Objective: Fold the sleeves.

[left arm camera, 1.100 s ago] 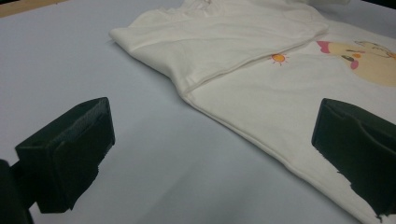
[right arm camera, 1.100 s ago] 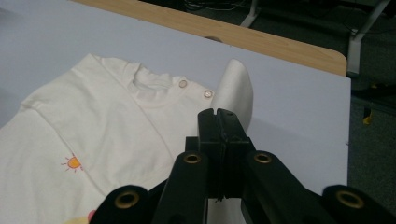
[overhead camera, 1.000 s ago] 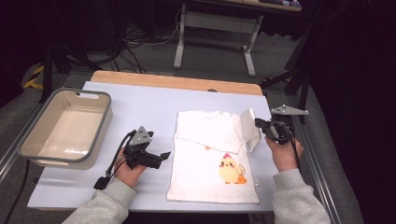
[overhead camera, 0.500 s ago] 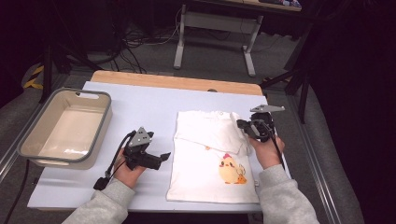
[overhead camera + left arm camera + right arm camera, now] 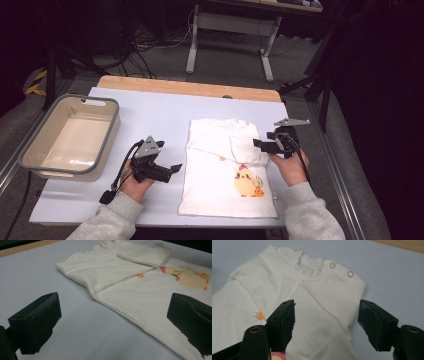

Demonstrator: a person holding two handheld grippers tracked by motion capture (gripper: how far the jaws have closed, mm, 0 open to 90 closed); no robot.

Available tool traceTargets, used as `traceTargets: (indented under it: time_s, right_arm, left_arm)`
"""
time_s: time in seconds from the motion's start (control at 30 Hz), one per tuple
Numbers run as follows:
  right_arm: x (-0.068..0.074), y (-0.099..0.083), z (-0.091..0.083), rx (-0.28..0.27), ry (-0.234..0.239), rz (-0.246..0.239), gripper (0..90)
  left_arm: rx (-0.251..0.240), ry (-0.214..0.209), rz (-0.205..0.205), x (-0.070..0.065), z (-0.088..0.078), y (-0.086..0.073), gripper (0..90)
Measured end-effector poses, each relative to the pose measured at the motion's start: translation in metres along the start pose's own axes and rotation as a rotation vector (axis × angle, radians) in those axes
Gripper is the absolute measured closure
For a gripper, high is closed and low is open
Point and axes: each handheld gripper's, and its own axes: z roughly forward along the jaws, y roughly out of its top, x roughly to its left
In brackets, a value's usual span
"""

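Note:
A white shirt (image 5: 215, 185) with a yellow chick print lies flat on the pale table, collar at the far end. Its right sleeve (image 5: 247, 147) lies folded inward across the chest. My right gripper (image 5: 257, 144) hovers low over that sleeve from the shirt's right side. Its jaws have just been opening and stand wide; the sleeve (image 5: 317, 315) lies below and between them, and the pads do not press it. My left gripper (image 5: 176, 168) rests open on the table just left of the shirt (image 5: 125, 290), nothing between its jaws.
A grey-rimmed beige tray (image 5: 111, 132) stands at the left of the table. A wooden strip (image 5: 190, 87) runs along the far edge. Beyond it are table legs and cables on the dark floor.
My right gripper carried the sleeve from the shirt's right edge inward and down, then let go. The sleeve now lies folded on the chest. The left gripper stayed put.

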Motion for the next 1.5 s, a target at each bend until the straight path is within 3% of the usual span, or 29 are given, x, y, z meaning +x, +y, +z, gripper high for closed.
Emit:
traceTargets:
  time_s: [0.5, 0.93, 1.07, 1.3, 1.37, 1.5]
  right_arm:
    - [-0.015, -0.03, 0.009, 0.144, -0.001, 0.061, 25.7]
    - [-0.013, -0.045, 0.019, 0.212, 0.027, 0.048, 28.8]
    - [-0.012, -0.046, 0.019, 0.22, 0.04, 0.038, 39.8]
    - [-0.006, -0.042, 0.011, 0.221, 0.047, -0.002, 78.6]
    - [-0.005, -0.041, 0.009, 0.222, 0.043, -0.011, 84.1]
    - [-0.002, -0.037, 0.005, 0.209, 0.033, -0.028, 86.2]
  left_arm:
    - [-0.008, -0.011, 0.002, -0.001, -0.003, 0.002, 0.0]
    - [-0.005, -0.015, 0.007, -0.002, -0.003, 0.002, 0.0]
    - [-0.005, -0.014, 0.007, -0.002, -0.003, 0.002, 0.0]
    - [-0.005, -0.01, 0.008, -0.002, -0.003, 0.002, 0.0]
    - [-0.004, -0.01, 0.008, -0.002, -0.003, 0.002, 0.0]
    - [-0.005, -0.009, 0.009, -0.002, -0.003, 0.002, 0.1]
